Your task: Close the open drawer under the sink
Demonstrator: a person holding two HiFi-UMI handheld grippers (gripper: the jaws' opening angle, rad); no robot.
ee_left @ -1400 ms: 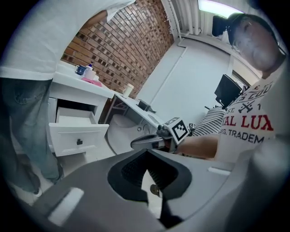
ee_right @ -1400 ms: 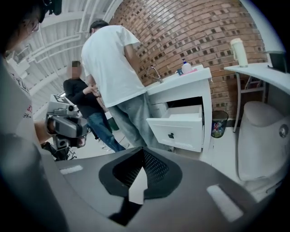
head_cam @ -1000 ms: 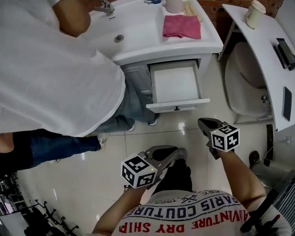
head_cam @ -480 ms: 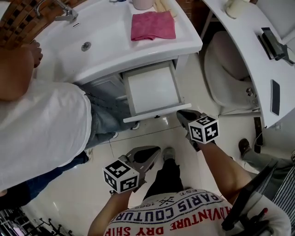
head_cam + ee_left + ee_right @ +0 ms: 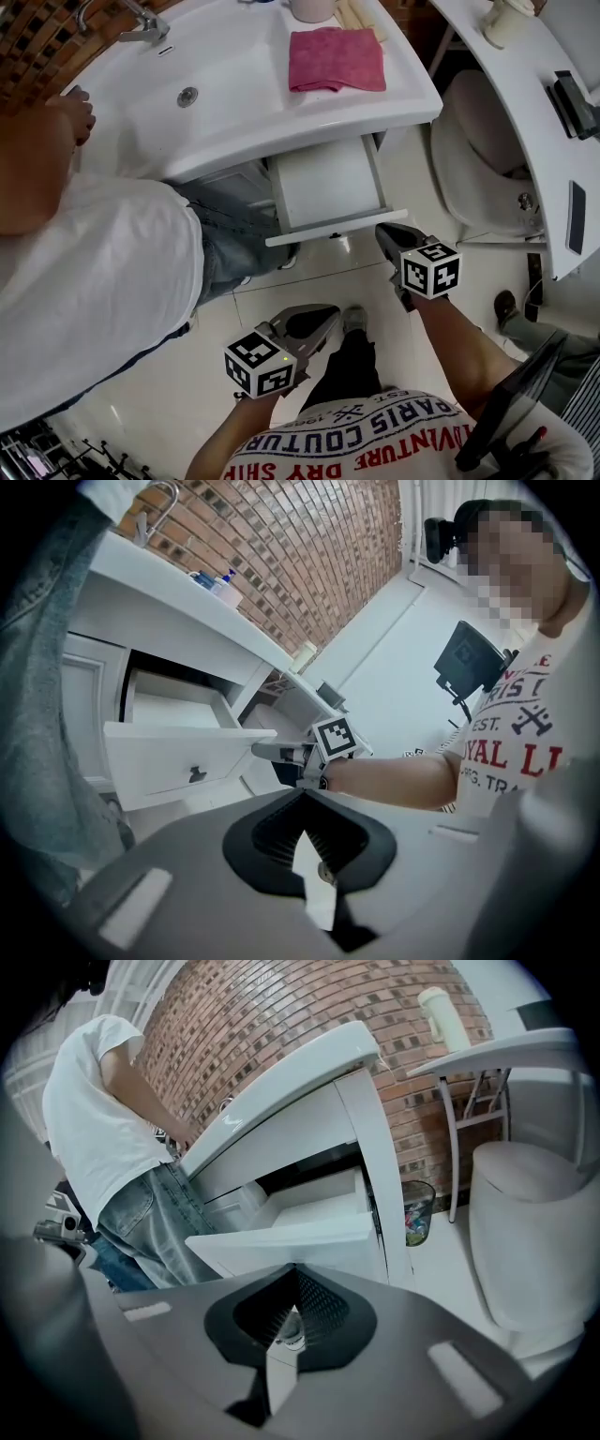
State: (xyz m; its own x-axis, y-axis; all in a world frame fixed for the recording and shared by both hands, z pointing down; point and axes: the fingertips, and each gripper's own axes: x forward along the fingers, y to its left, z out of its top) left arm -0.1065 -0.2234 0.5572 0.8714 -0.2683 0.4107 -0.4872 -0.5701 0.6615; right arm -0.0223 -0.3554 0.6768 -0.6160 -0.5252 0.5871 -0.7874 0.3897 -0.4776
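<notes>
**Drawer still open, right gripper close to it**
The sink (image 5: 234, 103) has the white drawer (image 5: 328, 183) sticking out under its right part, as far out as a second ago. A person (image 5: 84, 272) in a white shirt stands at the sink on our left. Our right gripper (image 5: 382, 231) was lower down before. Now our arm is stretched forward and the gripper's tip is just beside the right end of the drawer front; we cannot tell if it touches. Our left gripper (image 5: 330, 313) hangs back over the floor, well apart from the drawer. Both pairs of fingers are pressed together and hold nothing. A pink cloth (image 5: 336, 59) lies on the worktop beside the sink bowl.
</notes>
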